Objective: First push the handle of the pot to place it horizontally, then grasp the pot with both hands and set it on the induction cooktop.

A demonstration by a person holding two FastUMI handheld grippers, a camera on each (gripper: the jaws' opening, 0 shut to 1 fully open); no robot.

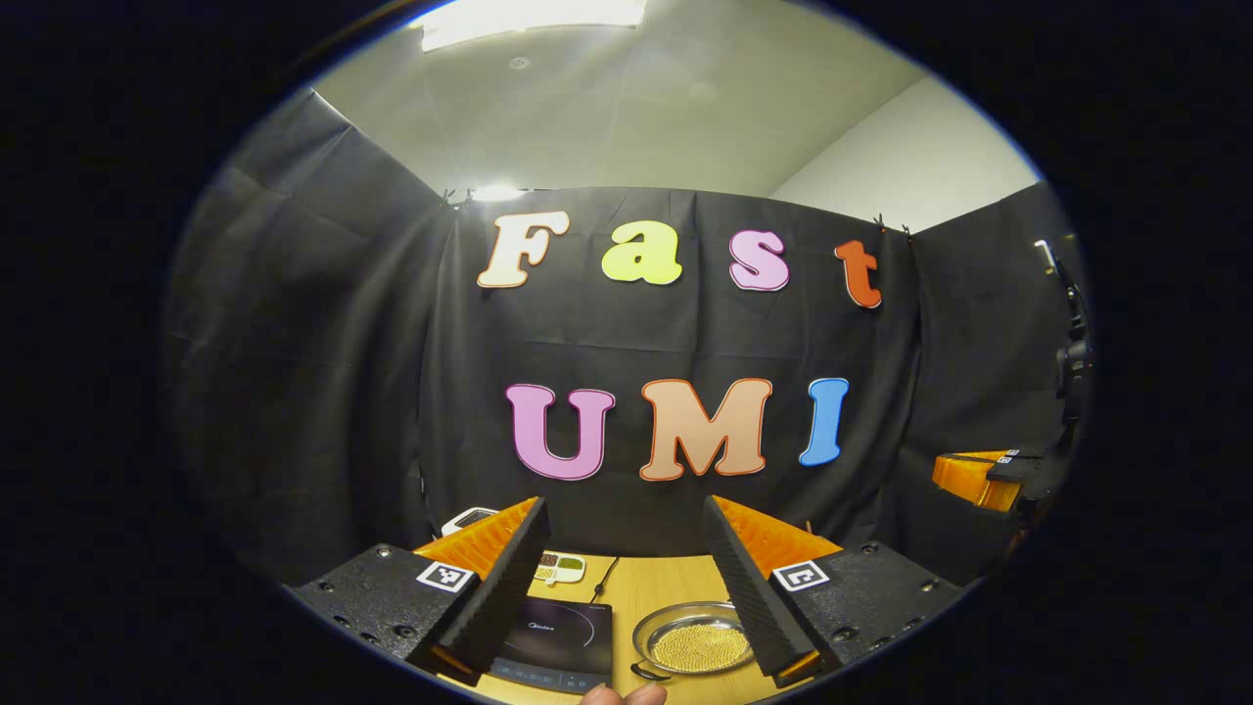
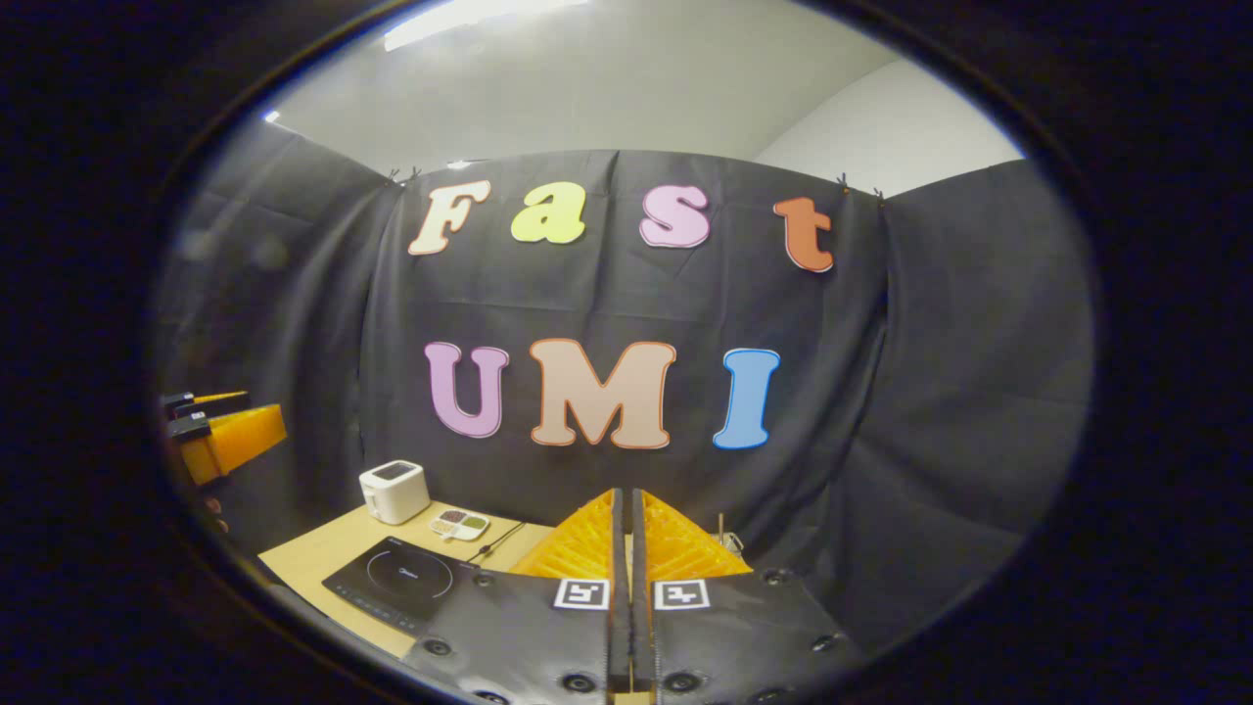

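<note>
The bench (image 1: 646,587) is wood, and both claws hang high above it. The cooktop (image 1: 558,636) lies flat on it, dark and smooth. Just to the right of it sits the pot (image 1: 697,641), round and shiny, with small yellow bits inside. Its handle (image 1: 648,672) looks like a small dark loop at the near rim, but I cannot see it well. The left claw (image 1: 626,578) is spread wide, holding nothing. The right claw (image 2: 626,587) is squeezed tight on nothing. A hard push on the handle could slide the whole pot or spill the bits. A grab from one side could tip it.
</note>
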